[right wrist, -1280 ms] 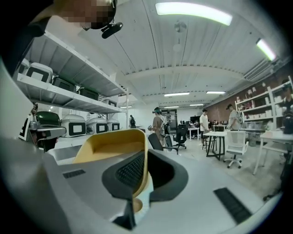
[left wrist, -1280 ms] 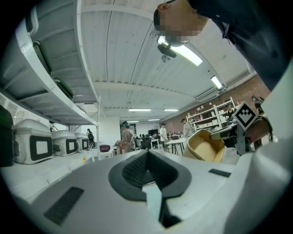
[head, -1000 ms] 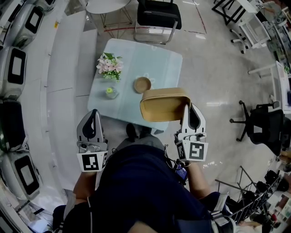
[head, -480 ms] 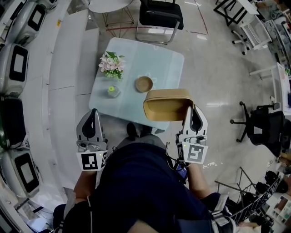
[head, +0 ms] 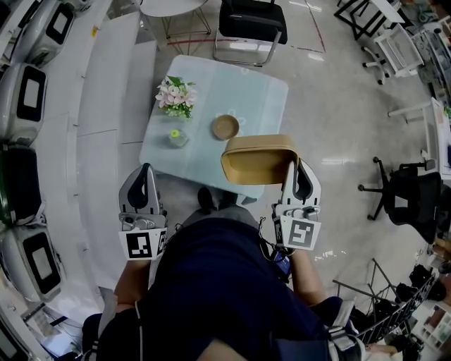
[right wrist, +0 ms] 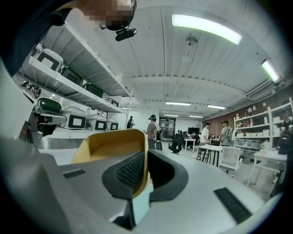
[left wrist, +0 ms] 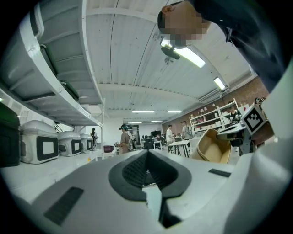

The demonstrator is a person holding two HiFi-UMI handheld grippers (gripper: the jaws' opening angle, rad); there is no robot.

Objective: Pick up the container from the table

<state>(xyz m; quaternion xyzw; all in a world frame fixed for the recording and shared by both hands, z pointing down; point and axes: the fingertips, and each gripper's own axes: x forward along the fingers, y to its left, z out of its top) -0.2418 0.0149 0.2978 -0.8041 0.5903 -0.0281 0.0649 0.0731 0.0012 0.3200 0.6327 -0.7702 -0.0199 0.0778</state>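
On the table the flowers stand far left, the cup just before them and the bowl to its right. The container hangs over the near right edge, its wall between the jaws of the right gripper. The left gripper is off the near left corner. A chair stands behind the table.

Pale blue counter below me carries three things: small wooden bowl near its middle, pink flower bunch up-left of the bowl, clear cup with something green just left of the bowl.

Glossy pale floor, black chair, white wall shelving, ceiling strip lights
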